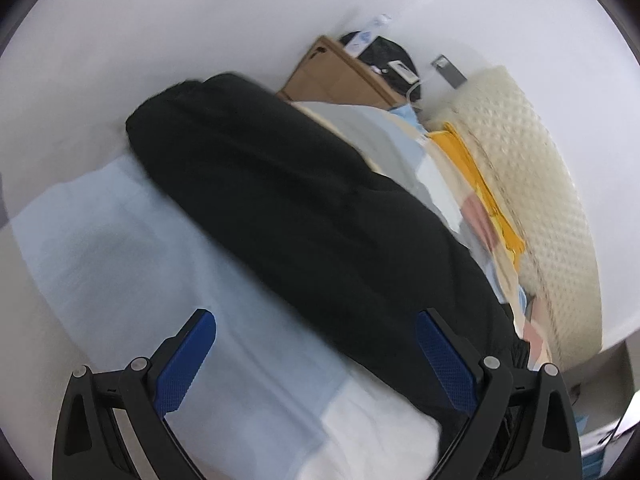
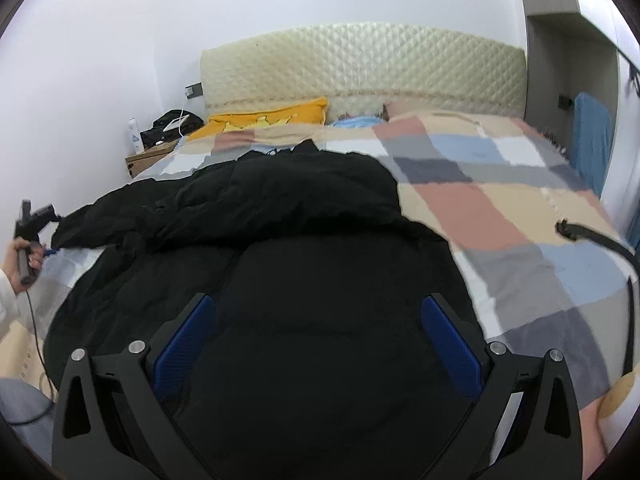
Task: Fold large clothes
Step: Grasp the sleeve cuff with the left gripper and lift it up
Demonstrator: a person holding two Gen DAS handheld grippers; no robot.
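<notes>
**Black coat spread on bed, both claws released**

Black coat (image 2: 280,216) lay across the near-left part of the bed (image 2: 500,208), over the checked blanket (image 2: 460,168), w/ one part stretched out toward the left edge and bulk bunched at centre. In the left wrist view the coat (image 1: 304,216) ran diagonally as a long dark band over pale blue & white squares of the blanket (image 1: 132,248).

Right claw (image 2: 320,340) hung spread wide above the coat's near part, blue pads (image 2: 184,340) well apart, nothing between them. Can't tell whether it touched the fabric.

Left claw (image 1: 316,356) also released, blue pads (image 1: 448,360) wide apart; right pad sat over the coat edge, left pad over bare blanket. Nothing gripped. From the right wrist view the left claw (image 2: 50,251) showed small at the far left by the coat's stretched end, held in the person's left hand (image 2: 20,260), cable trailing down.

Around: cream quilted headboard (image 2: 360,64) at the bed's far end, yellow pillow (image 2: 264,118) just below it, wooden nightstand (image 2: 148,160) at left by the wall w/ a black bag (image 2: 172,124) and a white bottle (image 2: 135,136) on it. Blue towel (image 2: 592,136) hung at right.
</notes>
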